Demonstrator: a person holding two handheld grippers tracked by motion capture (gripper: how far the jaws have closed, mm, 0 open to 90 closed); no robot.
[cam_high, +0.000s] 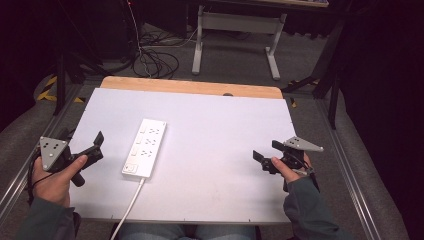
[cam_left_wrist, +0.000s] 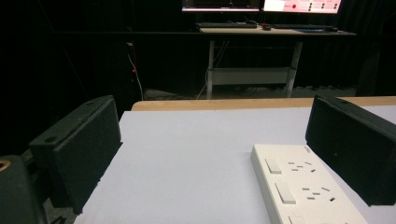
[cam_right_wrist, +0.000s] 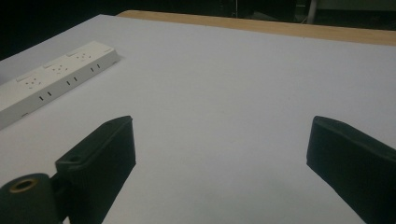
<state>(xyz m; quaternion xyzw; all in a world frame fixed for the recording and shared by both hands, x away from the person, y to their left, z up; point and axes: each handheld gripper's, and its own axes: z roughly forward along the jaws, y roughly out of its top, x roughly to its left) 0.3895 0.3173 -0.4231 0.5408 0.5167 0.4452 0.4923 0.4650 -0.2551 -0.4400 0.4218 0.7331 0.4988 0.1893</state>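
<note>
A white power strip (cam_high: 145, 147) with several sockets and switches lies left of centre on the white board (cam_high: 220, 130), its white cable (cam_high: 131, 202) running off the near edge. My left gripper (cam_high: 98, 145) is held at the board's left edge, open and holding nothing, a short way left of the strip. Seen from the left gripper view, its jaws stand wide apart around bare board, and the strip (cam_left_wrist: 299, 186) lies by the right jaw. My right gripper (cam_high: 266, 150) is open over the board's right side. In the right gripper view, the strip (cam_right_wrist: 56, 74) lies far left.
A wooden table edge (cam_high: 190, 86) borders the board's far side. Beyond it stand a desk frame (cam_high: 235, 30) and floor cables (cam_high: 155, 60). Metal rails (cam_high: 345, 165) run along both sides. Monitors (cam_left_wrist: 261, 4) sit on the far desk.
</note>
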